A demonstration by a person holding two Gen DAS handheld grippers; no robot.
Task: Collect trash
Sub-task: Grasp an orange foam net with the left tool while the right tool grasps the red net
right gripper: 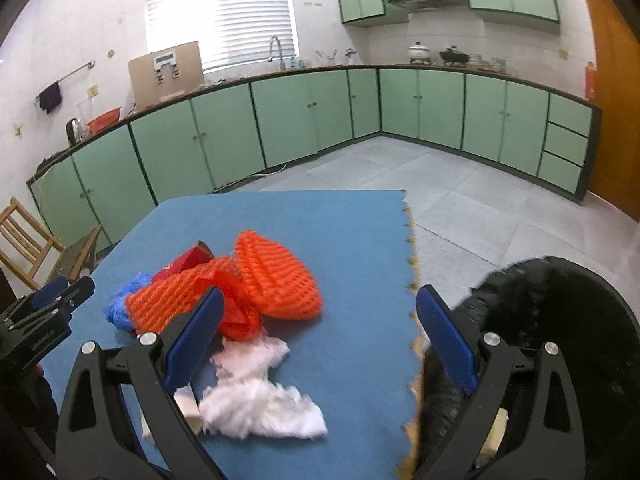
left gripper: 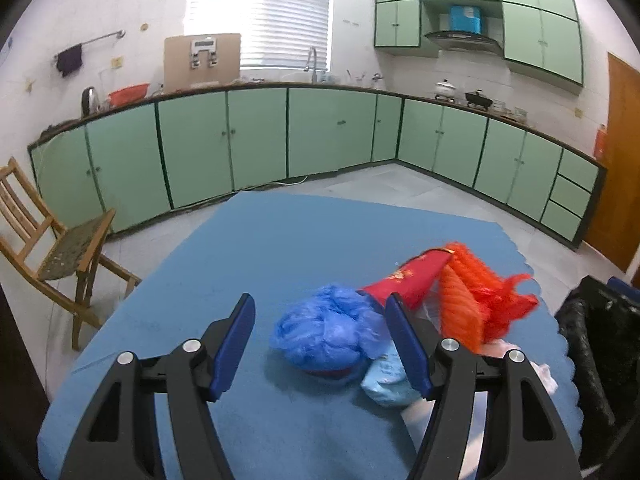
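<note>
Trash [right gripper: 256, 292] lies heaped on our blue mat [left gripper: 280, 240]; none visibly sits in the black-lined bin [right gripper: 560, 300]. Our left gripper [left gripper: 320, 344] and right gripper [right gripper: 320, 340] both gape empty, so everything remains.

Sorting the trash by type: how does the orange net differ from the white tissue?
The orange net is bright, ribbed mesh, bulky and mounded; the white tissue is soft, torn, lying low. The net lies farther up the blue mat, the tissue nearer the camera. Both rest loose, ungripped.

Your two wrist cameras are looking forward and downward, close over the blue mat [left gripper: 280, 240], facing the green cabinets [right gripper: 280, 112]. Both are sharing the orange net [left gripper: 476, 300], blue bag [right gripper: 120, 308] and black bin [right gripper: 560, 312].
</note>
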